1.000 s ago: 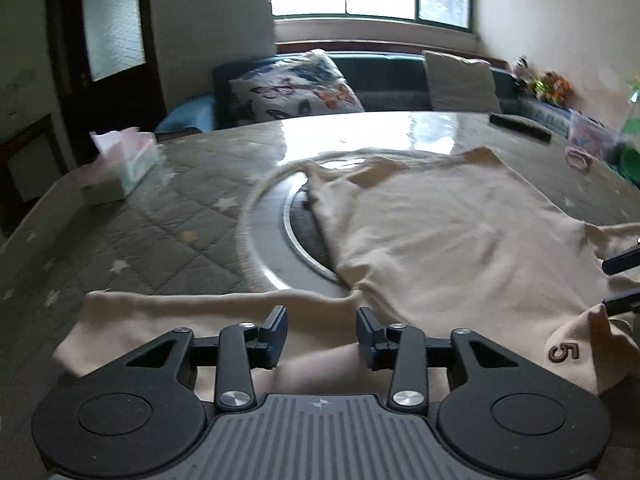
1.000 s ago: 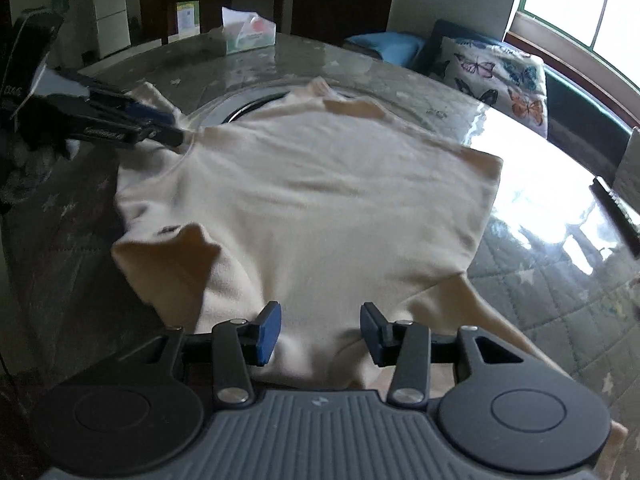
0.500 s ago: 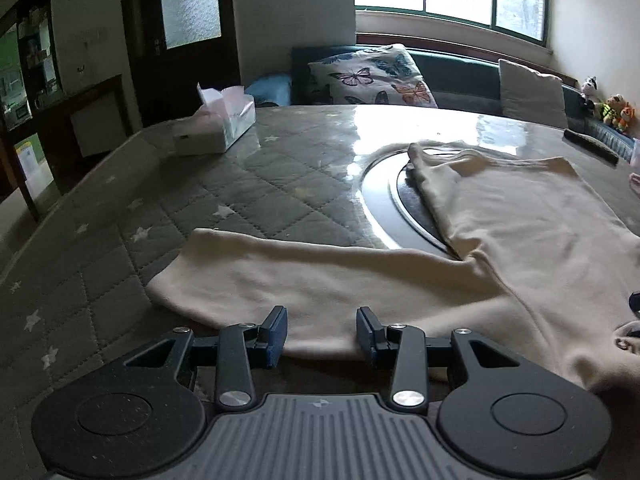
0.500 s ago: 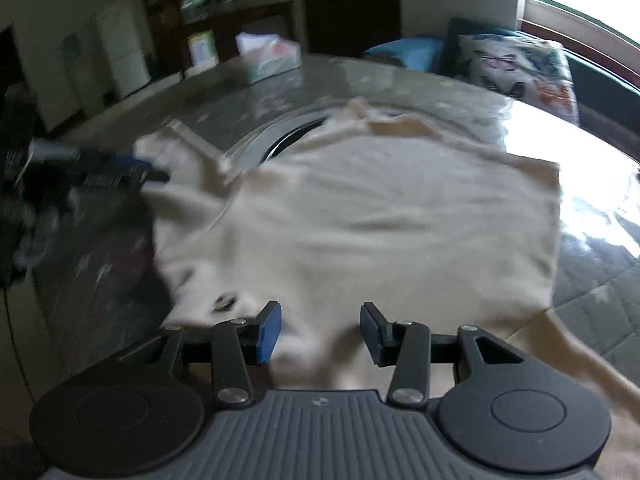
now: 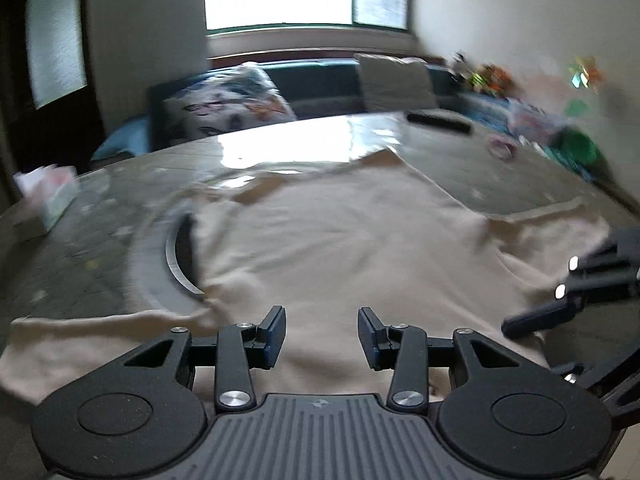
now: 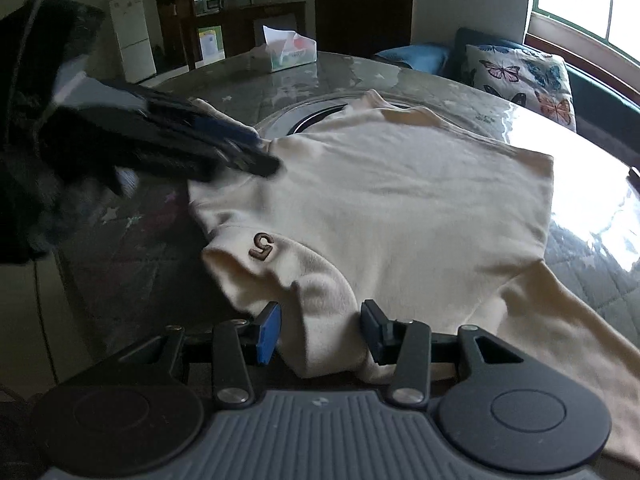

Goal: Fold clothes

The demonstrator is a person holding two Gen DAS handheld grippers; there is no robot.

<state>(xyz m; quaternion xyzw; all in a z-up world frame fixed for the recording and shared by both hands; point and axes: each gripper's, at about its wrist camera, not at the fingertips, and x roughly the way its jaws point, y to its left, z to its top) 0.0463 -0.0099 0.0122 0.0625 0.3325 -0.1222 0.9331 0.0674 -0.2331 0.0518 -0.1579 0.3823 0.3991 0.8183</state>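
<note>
A: Nearest to us in the right wrist view, the right claw [image 6: 320,330] stands with its jaws parted. A rounded fold of the cream sweatshirt [image 6: 400,200] bulges up between the blue pads [image 6: 267,334]. We cannot tell whether the pads press on it.

B: In the left wrist view, the left claw [image 5: 322,338] is likewise parted, hovering over the near edge of the garment [image 5: 340,248]. Nothing is pinched between its pads; the cloth lies flat below them.

A: We see the sweatshirt spread on the round table [image 6: 600,280]. Its body runs away from the right claw toward the straight hem at the far side. One sleeve [image 6: 568,320] trails off toward the lower right of our view.

B: From our side, the other sleeve [image 5: 100,332] stretches out to the left along the near edge of the table [image 5: 80,248], its long axis crosswise to the body.

A: A brown figure "5" [image 6: 262,246] sits on the raised fold, just beyond the right claw. Past it, the left claw [image 6: 256,160] reaches in from the left, blurred, its tips over the garment's left edge.

B: Under the cloth's far left part, we see the rim of a round turntable [image 5: 176,260]. Further off stand a tissue box [image 5: 52,200] and a dark remote [image 5: 438,122], well apart from the garment. Beyond the table is a butterfly-print cushion [image 5: 232,108].
</note>
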